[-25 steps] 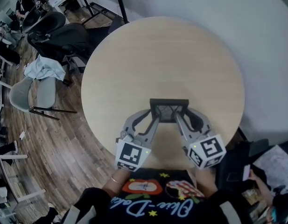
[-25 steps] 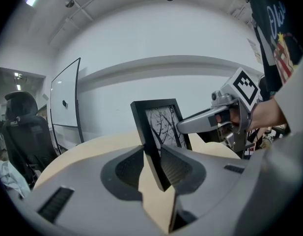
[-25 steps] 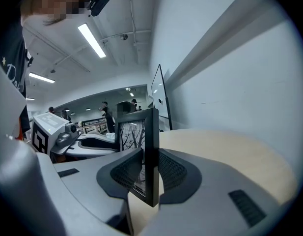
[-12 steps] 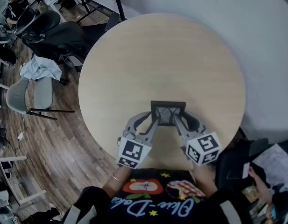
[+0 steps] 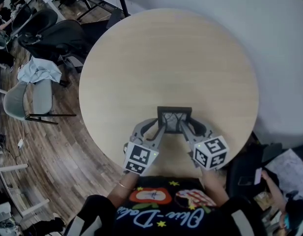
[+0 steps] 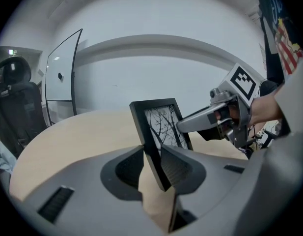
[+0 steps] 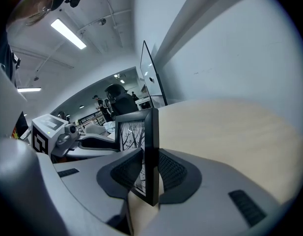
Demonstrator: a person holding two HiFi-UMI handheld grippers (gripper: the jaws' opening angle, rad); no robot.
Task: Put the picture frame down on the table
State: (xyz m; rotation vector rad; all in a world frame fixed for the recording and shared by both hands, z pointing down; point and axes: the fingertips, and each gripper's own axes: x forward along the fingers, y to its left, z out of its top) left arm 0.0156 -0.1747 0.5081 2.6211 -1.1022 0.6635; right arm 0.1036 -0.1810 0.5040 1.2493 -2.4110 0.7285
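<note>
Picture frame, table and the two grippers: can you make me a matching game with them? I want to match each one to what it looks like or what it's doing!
Column one:
1. picture frame
2. left gripper
3. right gripper
4. table

Column two:
A. round, pale wood
B. shut on the frame's right side, as the head view shows it
C. black, with bare tree branches in it
D. shut on the frame's left side, as the head view shows it

Right pairs: 1-C, 2-D, 3-B, 4-A.

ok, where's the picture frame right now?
Head view: picture frame at the near edge of the round table, clamped between left gripper and right gripper.
</note>
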